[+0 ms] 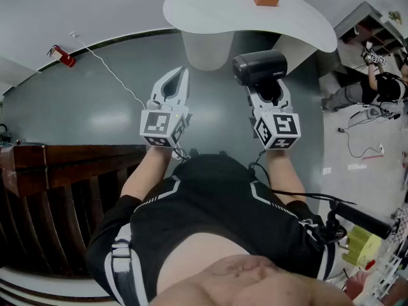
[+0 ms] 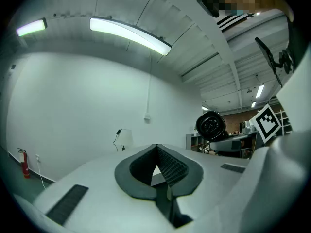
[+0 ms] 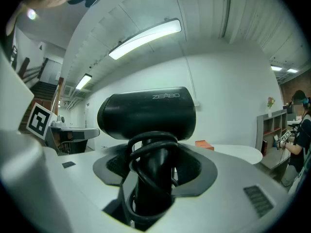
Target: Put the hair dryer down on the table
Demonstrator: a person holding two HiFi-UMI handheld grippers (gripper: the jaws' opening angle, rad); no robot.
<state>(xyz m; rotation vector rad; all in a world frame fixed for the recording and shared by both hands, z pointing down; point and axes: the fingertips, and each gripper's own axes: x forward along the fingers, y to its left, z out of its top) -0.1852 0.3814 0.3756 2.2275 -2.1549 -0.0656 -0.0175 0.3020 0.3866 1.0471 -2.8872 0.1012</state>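
The right hand-held gripper (image 3: 155, 171) is pinching the handle of the black plastic hair dryer (image 3: 146, 113). It is holding the dryer upright at the centre of the right gripper view, short of the white rounded table (image 1: 306, 27) at the top of the head view. Letting go here is risking a drop onto the grey floor (image 1: 95, 107). The black cord (image 3: 150, 144) looped round the handle is likely to be snagging the jaws on release. The left hand-held gripper (image 2: 158, 166) is sitting pressed together, empty. The barrel is showing faint lettering, seemingly "ZEABO".
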